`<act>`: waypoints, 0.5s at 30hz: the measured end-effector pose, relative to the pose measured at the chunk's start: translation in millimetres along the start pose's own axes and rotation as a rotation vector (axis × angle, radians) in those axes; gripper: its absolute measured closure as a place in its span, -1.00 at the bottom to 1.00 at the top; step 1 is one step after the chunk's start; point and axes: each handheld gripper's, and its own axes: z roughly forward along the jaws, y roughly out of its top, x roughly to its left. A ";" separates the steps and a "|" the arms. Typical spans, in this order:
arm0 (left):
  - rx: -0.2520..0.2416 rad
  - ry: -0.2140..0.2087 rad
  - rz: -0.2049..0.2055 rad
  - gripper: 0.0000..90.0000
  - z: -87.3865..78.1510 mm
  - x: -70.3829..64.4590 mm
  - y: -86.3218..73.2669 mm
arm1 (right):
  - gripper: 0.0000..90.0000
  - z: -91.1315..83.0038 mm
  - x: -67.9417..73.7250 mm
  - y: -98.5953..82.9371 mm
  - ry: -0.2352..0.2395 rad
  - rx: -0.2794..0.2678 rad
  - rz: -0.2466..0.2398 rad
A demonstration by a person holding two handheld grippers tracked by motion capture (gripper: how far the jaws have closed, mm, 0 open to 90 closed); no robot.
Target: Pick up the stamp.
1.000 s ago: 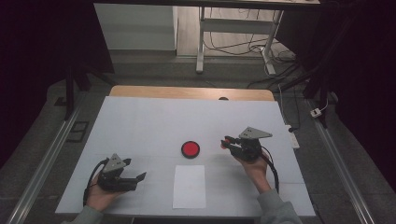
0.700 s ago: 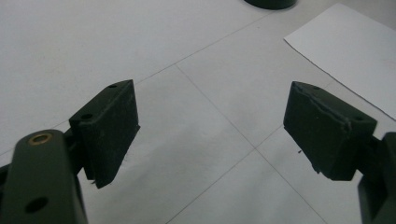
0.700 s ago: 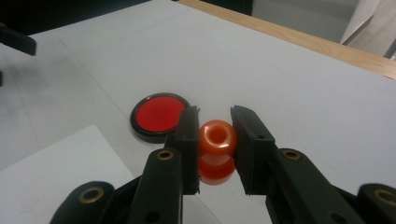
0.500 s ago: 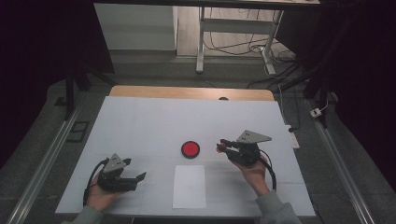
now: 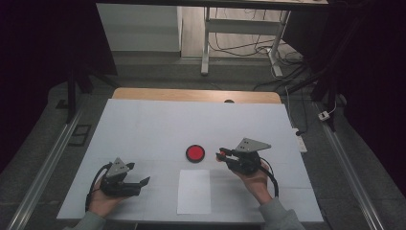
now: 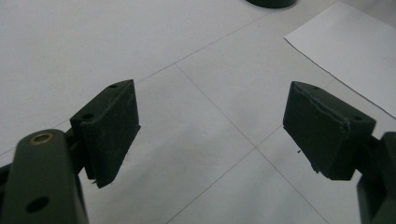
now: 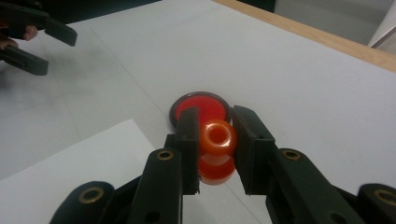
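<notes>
My right gripper [image 7: 215,137] is shut on a small orange ring-shaped piece [image 7: 217,136], held just short of a round red disc with a dark rim [image 7: 201,106]. In the high view that gripper [image 5: 222,154] hovers right of the red disc [image 5: 195,153] at the table's middle. A white sheet of paper [image 5: 194,190] lies in front of the disc. My left gripper [image 5: 143,184] rests open at the front left of the table, its jaws wide apart over bare table [image 6: 205,121] with nothing between them.
The white tabletop [image 5: 158,124] has a wooden strip along its far edge [image 5: 191,95]. Metal rails run along both sides of the table. A desk frame and cables stand on the floor beyond. The paper's corner [image 6: 355,51] lies ahead and right of the left jaws.
The right gripper has moved left toward the red disc with the orange piece in it. The left gripper has stayed where it was.
</notes>
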 end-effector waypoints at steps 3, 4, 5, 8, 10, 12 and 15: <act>0.000 0.001 -0.002 -0.59 -0.2 0.2 0.0 | 0.59 2.6 4.5 0.3 0.018 0.001 -0.008; -0.001 0.002 -0.002 -0.59 -0.2 0.2 0.0 | 0.59 3.6 5.9 0.2 0.026 -0.004 -0.005; 0.000 0.001 -0.002 -0.59 -0.2 0.3 0.0 | 0.59 4.0 7.2 0.4 0.029 0.002 -0.008; 0.005 0.001 -0.001 -0.58 0.3 0.0 0.0 | 0.59 7.1 11.1 0.3 0.044 0.005 -0.013; 0.005 0.001 -0.001 -0.58 0.3 0.0 0.0 | 0.59 8.9 13.8 0.4 0.050 0.009 -0.019; 0.006 0.001 -0.001 -0.58 0.4 0.3 0.0 | 0.59 10.2 16.1 0.6 0.057 0.011 -0.024; 0.006 0.001 -0.001 -0.58 0.5 0.5 0.0 | 0.59 12.5 20.7 1.1 0.075 0.008 -0.027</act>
